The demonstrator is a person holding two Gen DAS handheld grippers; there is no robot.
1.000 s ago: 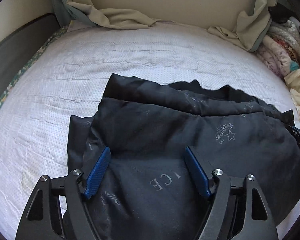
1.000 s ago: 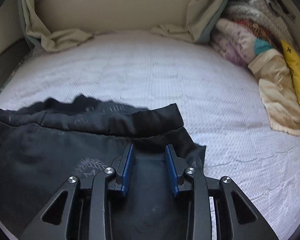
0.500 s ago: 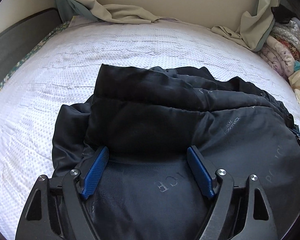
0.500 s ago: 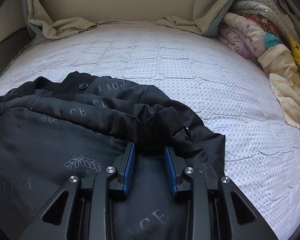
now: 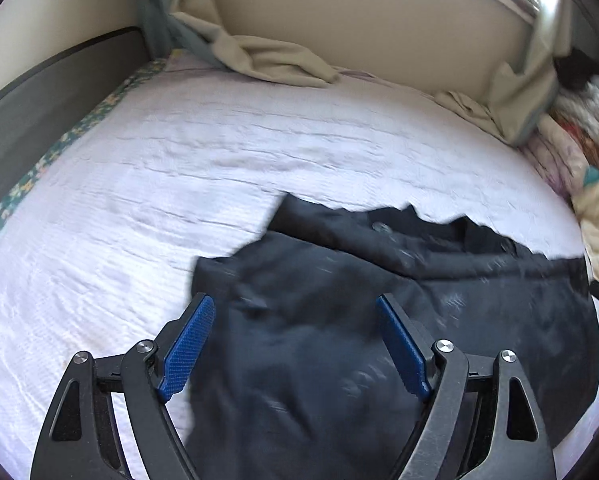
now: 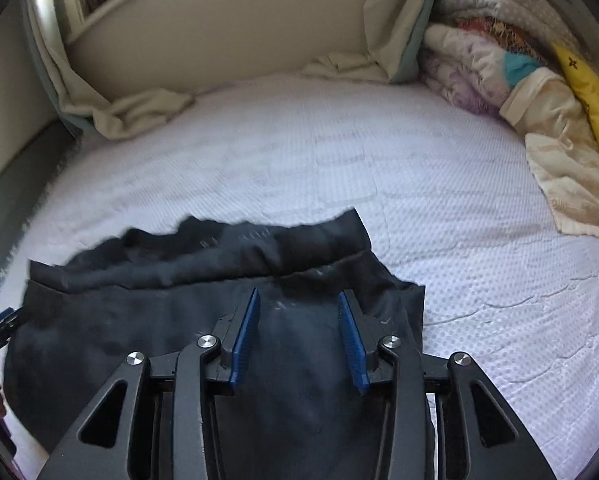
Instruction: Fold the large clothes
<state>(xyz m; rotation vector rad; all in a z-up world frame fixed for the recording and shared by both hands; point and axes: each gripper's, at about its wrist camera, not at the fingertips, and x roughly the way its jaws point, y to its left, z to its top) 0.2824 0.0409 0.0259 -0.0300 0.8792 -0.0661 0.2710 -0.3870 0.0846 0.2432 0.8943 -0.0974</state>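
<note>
A big black padded jacket [image 5: 339, 320] lay bunched on the white dotted bed sheet [image 5: 179, 184], near the front edge of the bed. It lay under both tongs and spread between them.

The left tongs [image 5: 295, 344] were wide open and held nothing. The jacket sat under them, and the pictures did not show if the blue pads [image 5: 187, 344] touched it. The right tongs [image 6: 299, 336] were partly open too, with black cloth between the pads. I could not tell if they pinched any of it.

The jacket looked puffy and slippery. I think a thin pinch could slide off, and then the fold would flop open. If one side grabbed many layers and the other side just one, the fold could come out crooked. The jacket was close to the bed edge, so a hard pull might drag it off.

The jacket was blurry in the left view, so its seams and buttons were hard to see. The sleeves were tucked away somewhere. The near part of the jacket was hidden by the tongs. A pile of soft folded blankets [image 6: 499, 72] sat far off at the right.
</note>
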